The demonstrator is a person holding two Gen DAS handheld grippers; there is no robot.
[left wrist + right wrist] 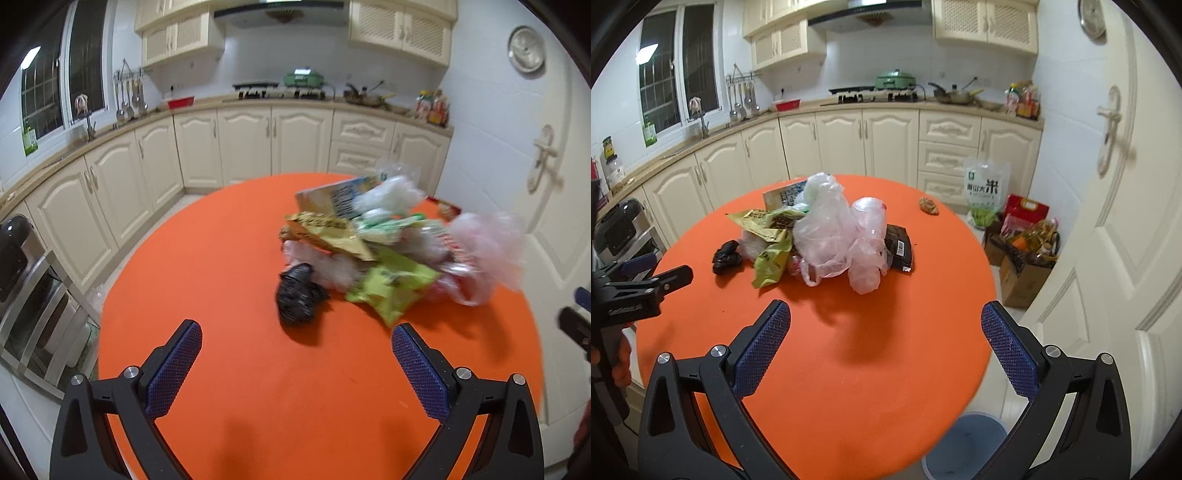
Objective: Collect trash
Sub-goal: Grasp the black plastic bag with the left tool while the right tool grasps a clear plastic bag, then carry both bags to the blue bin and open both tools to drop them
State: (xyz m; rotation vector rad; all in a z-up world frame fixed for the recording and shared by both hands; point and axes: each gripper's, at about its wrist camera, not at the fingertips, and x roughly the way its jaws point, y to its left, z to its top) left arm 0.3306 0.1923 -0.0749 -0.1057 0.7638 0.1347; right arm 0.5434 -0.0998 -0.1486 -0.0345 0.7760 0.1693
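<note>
A heap of trash (820, 232) lies on the round orange table (849, 362): clear plastic bags (831, 229), yellow-green wrappers (772, 254), a crumpled black bag (727, 256), a black packet (900, 245) and a printed box (785, 195). A small brown scrap (929, 205) lies apart at the far right. The heap also shows in the left wrist view (373, 243), with the black bag (299, 293) nearest. My left gripper (295, 332) is open and empty, short of the black bag. My right gripper (884, 315) is open and empty, short of the heap.
A blue-grey bin (966, 446) stands on the floor under the table's near right edge. Cardboard boxes and bags (1023, 251) sit by the white door (1119, 240). Cream kitchen cabinets (849, 144) curve behind the table. A metal rack (33, 314) stands at left.
</note>
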